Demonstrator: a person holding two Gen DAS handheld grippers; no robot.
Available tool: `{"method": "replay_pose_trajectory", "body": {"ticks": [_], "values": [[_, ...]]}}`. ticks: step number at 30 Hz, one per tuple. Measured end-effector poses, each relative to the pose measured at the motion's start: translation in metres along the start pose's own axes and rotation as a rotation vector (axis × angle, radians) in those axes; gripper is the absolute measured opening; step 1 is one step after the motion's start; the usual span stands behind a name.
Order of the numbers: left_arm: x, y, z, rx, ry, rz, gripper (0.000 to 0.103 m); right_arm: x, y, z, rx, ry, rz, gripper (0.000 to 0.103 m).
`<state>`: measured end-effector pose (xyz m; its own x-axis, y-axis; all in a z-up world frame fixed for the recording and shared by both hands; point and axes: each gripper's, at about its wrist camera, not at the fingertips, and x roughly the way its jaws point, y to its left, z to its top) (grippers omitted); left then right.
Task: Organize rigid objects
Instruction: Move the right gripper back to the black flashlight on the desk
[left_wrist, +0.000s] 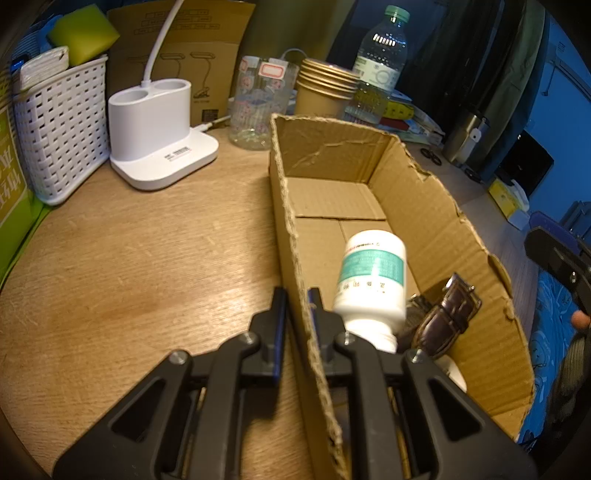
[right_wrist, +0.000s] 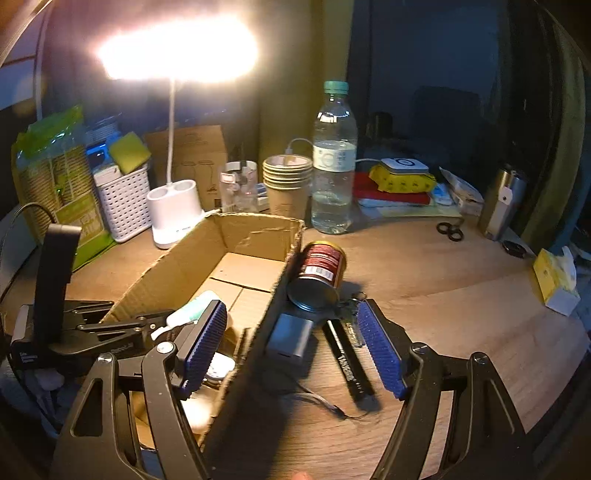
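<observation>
Cardboard box (left_wrist: 413, 206): your left gripper (left_wrist: 297, 306) pinches its wall, prob. to steady it; right gripper (right_wrist: 291, 343) gapes wide over can (right_wrist: 319, 275), battery (right_wrist: 290, 338), pen (right_wrist: 347, 360).

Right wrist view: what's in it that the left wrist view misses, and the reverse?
Only the right wrist view shows the red tin can on its side, the grey block and the black marker pen on the table outside the box. Only the left shows the brown leather watch strap inside. Both show the brown cardboard box, the white medicine bottle and the left gripper clamping its wall.
</observation>
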<state>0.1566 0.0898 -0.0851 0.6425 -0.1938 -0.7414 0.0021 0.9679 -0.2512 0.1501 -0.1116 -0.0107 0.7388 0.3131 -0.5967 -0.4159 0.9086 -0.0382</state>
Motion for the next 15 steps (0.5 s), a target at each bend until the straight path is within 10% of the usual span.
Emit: {"method": "replay_pose_trajectory", "body": {"ticks": [15], "values": [[0.000, 0.000, 0.000, 0.000, 0.000, 0.000, 0.012, 0.019, -0.034, -0.010, 0.054, 0.038, -0.053, 0.077]]}}
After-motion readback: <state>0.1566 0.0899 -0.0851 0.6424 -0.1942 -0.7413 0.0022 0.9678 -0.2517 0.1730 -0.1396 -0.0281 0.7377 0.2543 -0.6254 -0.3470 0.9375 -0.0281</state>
